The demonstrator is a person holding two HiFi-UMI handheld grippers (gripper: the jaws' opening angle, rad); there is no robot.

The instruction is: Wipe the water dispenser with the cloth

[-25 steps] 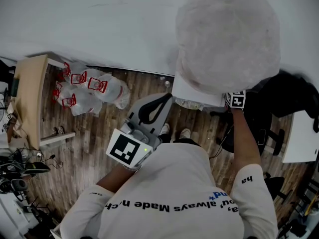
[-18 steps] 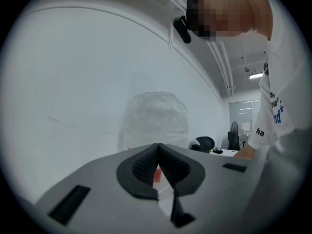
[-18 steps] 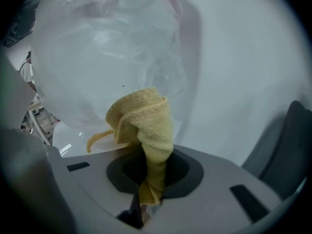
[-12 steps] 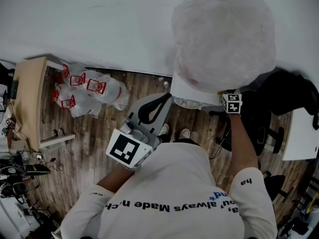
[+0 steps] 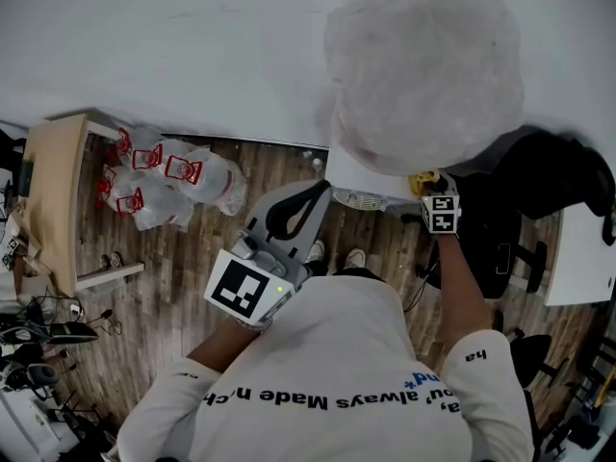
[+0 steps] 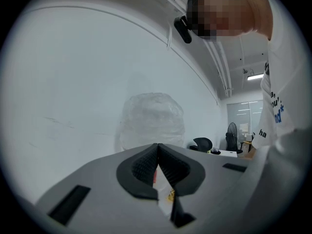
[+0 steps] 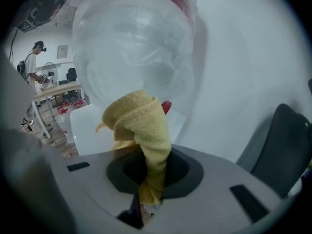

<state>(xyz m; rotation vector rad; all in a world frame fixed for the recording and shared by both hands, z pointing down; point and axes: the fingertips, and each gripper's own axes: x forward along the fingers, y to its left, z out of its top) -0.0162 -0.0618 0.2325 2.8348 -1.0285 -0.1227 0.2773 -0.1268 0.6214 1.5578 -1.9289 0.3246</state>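
Note:
The water dispenser (image 5: 358, 174) stands against the white wall, a big bottle (image 5: 423, 65) wrapped in clear plastic on its white body. My right gripper (image 5: 426, 189) is at the bottle's lower right edge, shut on a yellow cloth (image 5: 421, 178). In the right gripper view the cloth (image 7: 141, 123) sticks up from the jaws just in front of the bottle (image 7: 134, 43) and the white body (image 7: 90, 126). I cannot tell whether the cloth touches them. My left gripper (image 5: 316, 191) is held near my chest, shut and empty, its fingertips (image 6: 157, 149) meeting, with the bottle (image 6: 153, 121) well beyond.
Clear plastic bags with red print (image 5: 168, 173) lie on the wood floor left of the dispenser, beside a wooden table (image 5: 53, 191). A black office chair (image 5: 539, 176) and a white tabletop (image 5: 582, 258) are at the right. Cables and gear (image 5: 34, 340) sit lower left.
My right gripper has slid down and to the left along the bottle's right side. The yellow cloth now shows in the head view. The left gripper has stayed put.

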